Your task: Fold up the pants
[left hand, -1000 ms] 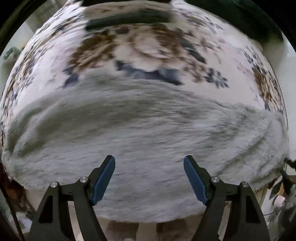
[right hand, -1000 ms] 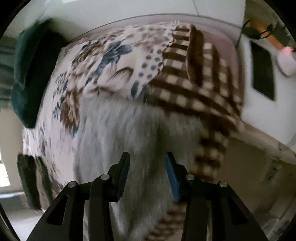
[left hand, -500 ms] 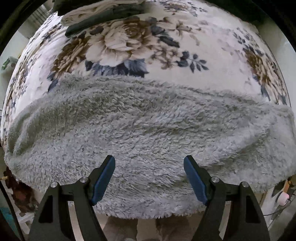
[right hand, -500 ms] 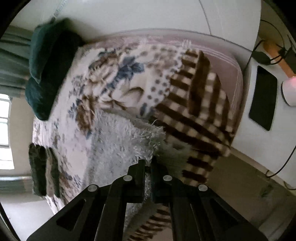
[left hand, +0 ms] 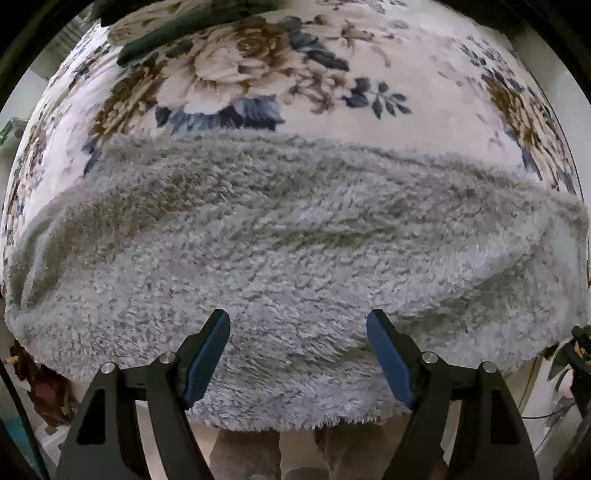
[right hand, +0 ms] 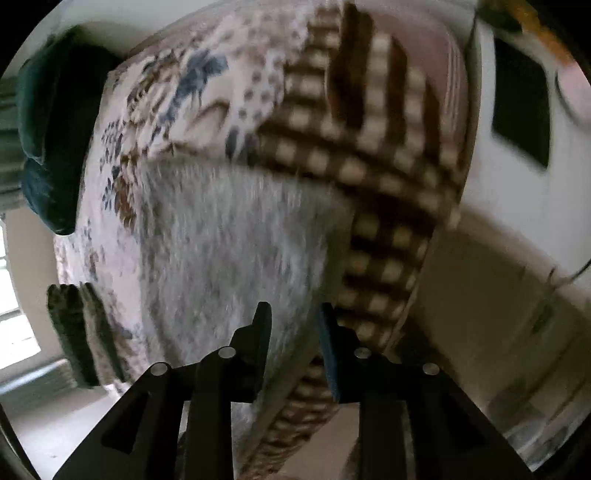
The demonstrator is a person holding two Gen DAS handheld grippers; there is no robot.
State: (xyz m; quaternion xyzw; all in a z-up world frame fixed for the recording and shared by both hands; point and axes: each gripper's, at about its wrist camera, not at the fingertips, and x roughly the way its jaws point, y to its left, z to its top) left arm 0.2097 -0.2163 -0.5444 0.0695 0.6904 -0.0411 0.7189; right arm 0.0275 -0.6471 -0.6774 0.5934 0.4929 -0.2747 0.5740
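Grey fleecy pants (left hand: 295, 240) lie spread across the near edge of a floral bed blanket (left hand: 424, 110). My left gripper (left hand: 297, 317) points straight down over them, open, with nothing pinched between its blue pads. In the blurred right wrist view the same pants (right hand: 229, 229) reach toward a brown checked blanket (right hand: 369, 166). My right gripper (right hand: 294, 310) hovers over the pants' end with its jaws opening. The fleece shows through the gap below them, and the pads do not press on it.
A dark green pillow (right hand: 48, 129) sits at the bed's far side. Folded dark garments (right hand: 81, 332) lie on the blanket, seen from the left wrist as a folded pile (left hand: 166, 33). A white bedside surface (right hand: 517, 221) holds a black flat item (right hand: 517, 110).
Half a second ago my right gripper was shut on a raised edge of the pants; now its jaws stand apart and the fleece lies flat. The left gripper has drifted slightly over the pants.
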